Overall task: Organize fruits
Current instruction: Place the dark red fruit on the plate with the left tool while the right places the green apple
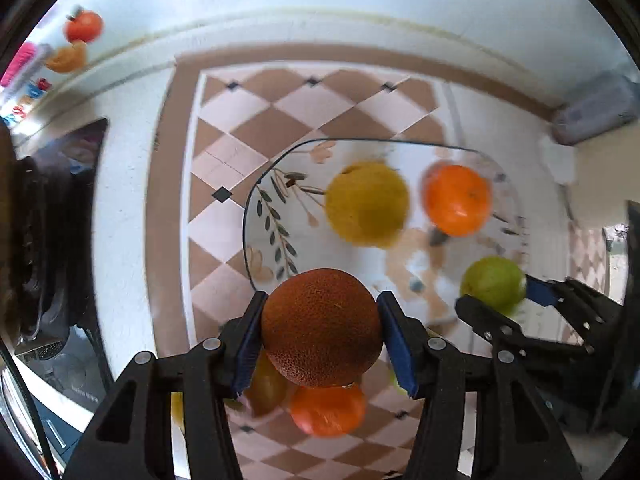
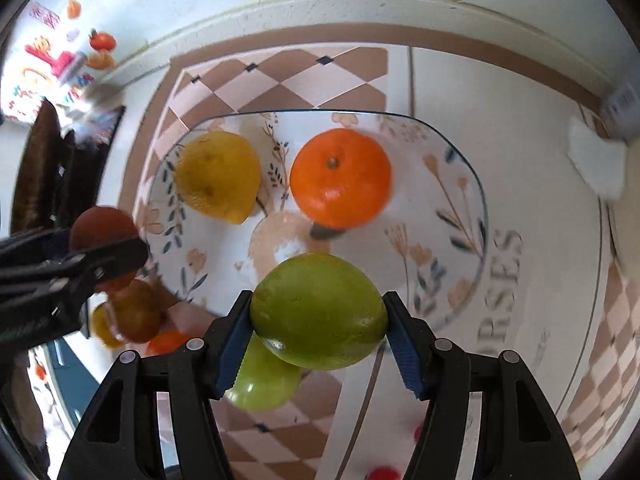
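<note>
- Landmark: the floral plate [image 2: 460, 184], which rests on a checked tablecloth [image 1: 256, 120]. A yellow fruit [image 2: 218, 176] and an orange [image 2: 340, 178] already lie on it, side by side and just apart.
- Left gripper [image 1: 320, 328]: closed on a brown rough-skinned fruit [image 1: 322, 326], pinched across its middle, above the plate's near-left rim. More loose fruit lies beneath it, off the plate.
- Right gripper [image 2: 320, 316]: clamped on a green fruit [image 2: 320, 310], over the plate's near edge; a second green fruit [image 2: 264, 380] lies below, just off the plate.
- Orientation: the green fruit's long axis runs jaw to jaw, its narrower end toward the right pad. The brown fruit is near-round, with no clear axis.
- Risk: both grippers approach the plate close together, so they may collide or knock the resting fruit.
- Risk: a round fruit released near the rim may roll off the plate.
</note>
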`<state>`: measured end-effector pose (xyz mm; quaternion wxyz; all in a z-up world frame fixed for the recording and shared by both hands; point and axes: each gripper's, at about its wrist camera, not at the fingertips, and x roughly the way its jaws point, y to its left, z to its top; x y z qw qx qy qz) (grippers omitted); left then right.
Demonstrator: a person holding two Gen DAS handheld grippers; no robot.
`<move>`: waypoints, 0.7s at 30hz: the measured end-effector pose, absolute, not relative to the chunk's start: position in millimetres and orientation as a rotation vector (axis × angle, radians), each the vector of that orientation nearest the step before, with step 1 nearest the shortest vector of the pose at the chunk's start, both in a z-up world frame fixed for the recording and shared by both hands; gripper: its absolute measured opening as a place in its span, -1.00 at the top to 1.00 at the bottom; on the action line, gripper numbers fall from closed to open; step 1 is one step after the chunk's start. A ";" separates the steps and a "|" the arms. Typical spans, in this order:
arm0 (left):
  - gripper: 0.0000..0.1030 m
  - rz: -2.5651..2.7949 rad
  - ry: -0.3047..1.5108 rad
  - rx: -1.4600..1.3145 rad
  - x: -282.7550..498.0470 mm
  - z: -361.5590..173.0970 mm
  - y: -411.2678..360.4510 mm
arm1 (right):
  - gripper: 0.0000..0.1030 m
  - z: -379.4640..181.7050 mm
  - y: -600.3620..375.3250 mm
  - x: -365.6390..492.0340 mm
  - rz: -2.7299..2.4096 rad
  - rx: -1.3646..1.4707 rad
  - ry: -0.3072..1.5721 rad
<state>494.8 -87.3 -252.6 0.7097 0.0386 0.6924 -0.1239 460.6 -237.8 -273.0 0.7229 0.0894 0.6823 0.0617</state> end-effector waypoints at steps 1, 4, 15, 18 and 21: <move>-0.02 -0.265 1.561 0.076 501.8 -262.4 -85.3 | -0.28 -279.8 -235.1 465.5 0.137 0.199 1.511; -0.02 -0.253 1.617 0.066 514.0 -284.9 -83.0 | -0.29 -291.3 -228.6 474.1 0.146 0.186 1.532; -0.07 -0.254 1.662 0.011 520.6 -302.4 -83.3 | -0.30 -309.7 -232.3 481.6 0.148 0.241 1.566; -0.16 -0.249 1.658 -0.010 521.9 -300.3 -84.4 | -0.46 -308.8 -235.4 483.7 0.142 0.252 1.566; -0.58 -0.242 1.622 -0.016 523.0 -291.4 -82.2 | -0.54 -302.0 -239.4 482.4 0.138 0.265 1.555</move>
